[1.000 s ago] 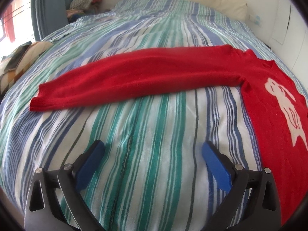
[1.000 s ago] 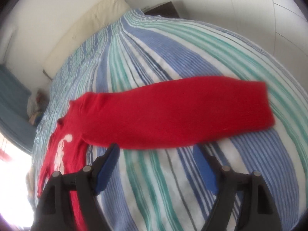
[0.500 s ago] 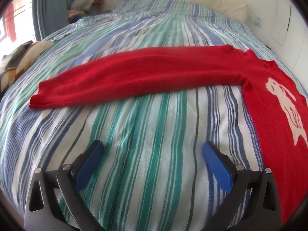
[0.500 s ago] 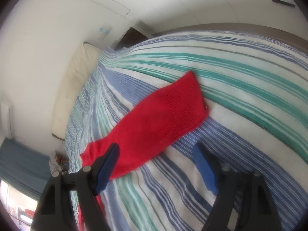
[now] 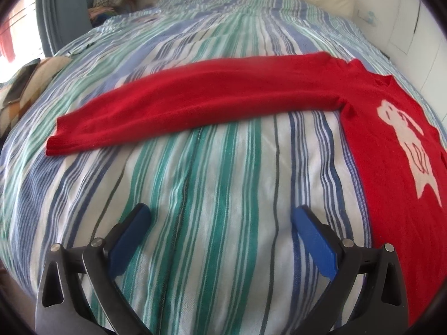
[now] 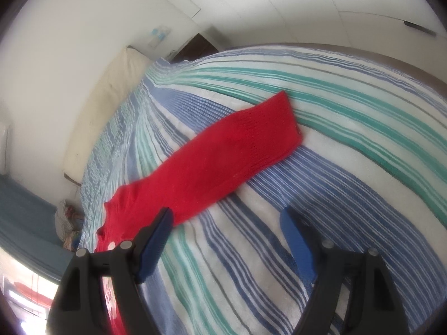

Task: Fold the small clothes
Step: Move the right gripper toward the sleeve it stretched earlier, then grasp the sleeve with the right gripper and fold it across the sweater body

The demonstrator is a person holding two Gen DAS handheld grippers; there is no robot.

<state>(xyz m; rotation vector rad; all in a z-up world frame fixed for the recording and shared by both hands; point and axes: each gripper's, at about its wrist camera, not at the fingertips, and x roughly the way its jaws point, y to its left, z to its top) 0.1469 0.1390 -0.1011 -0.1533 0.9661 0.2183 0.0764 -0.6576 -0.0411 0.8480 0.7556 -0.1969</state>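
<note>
- Red knitted sweater with a white animal motif (image 5: 396, 150) is laid flat on the striped blue, green and white bedspread (image 5: 212, 195) — nothing on it is seen folded.
- One long red sleeve (image 5: 195, 103) is stretched straight out across the spread, ahead of the left gripper (image 5: 220, 229); its cuff lies off to the front-left, the body panel to the right of the tool.
- Left gripper's blue-padded jaws are spread wide, nothing is held; they hover over bare bedspread, short of the sleeve.
- Right gripper (image 6: 226, 229) is likewise spread wide and empty; the other red sleeve (image 6: 223, 164) runs ahead of it, the cuff well beyond the tips, the shoulder end just past the left finger (image 6: 155, 237).
- Whether that finger touches the cloth cannot be told.
- Progress judged: barely begun — garment spread out, sleeves extended, no fold made.
- Left to do, by judgement: sleeves to be brought in over the body, then the body folded up.
- Cream pillow (image 6: 106, 92) sits at the head of the bed, far from both tools.
</note>
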